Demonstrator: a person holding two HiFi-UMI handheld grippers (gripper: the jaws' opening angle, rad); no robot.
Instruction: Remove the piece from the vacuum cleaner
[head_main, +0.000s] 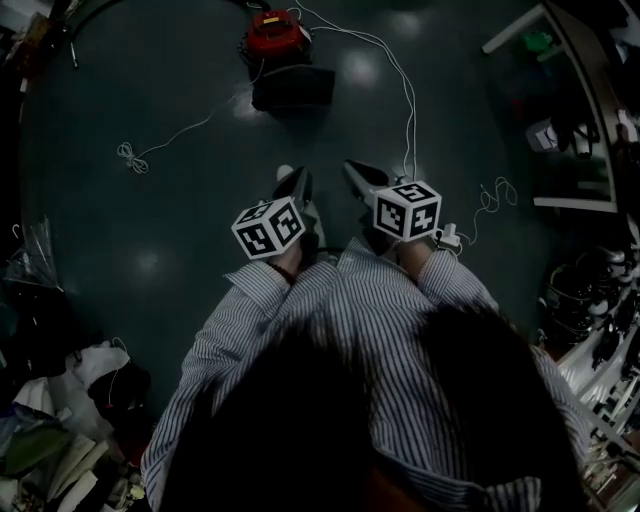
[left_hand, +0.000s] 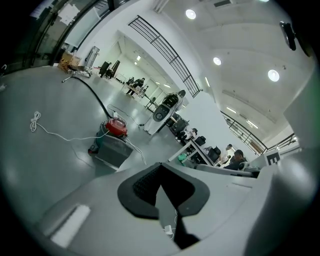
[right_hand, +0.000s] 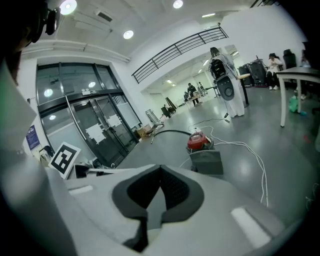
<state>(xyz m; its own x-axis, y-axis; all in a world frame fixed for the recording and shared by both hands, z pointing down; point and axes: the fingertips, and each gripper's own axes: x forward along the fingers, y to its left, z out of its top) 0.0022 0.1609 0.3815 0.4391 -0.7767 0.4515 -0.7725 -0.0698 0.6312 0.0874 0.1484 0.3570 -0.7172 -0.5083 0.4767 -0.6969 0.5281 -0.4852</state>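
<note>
A red-topped vacuum cleaner (head_main: 276, 35) stands on the dark floor at the top of the head view, with a grey boxy piece (head_main: 293, 88) in front of it. It also shows in the left gripper view (left_hand: 115, 128) and the right gripper view (right_hand: 199, 141), some way off. My left gripper (head_main: 291, 182) and right gripper (head_main: 356, 174) are held side by side close to the person's body, both shut and empty, pointing toward the vacuum cleaner. A black hose (left_hand: 95, 95) runs from it across the floor.
White cables (head_main: 400, 80) trail over the floor around the vacuum cleaner, one coiled at the left (head_main: 131, 155). Shelving (head_main: 580, 110) stands at the right and bags and clutter (head_main: 50, 420) at the lower left. People sit at desks (left_hand: 235, 159) in the distance.
</note>
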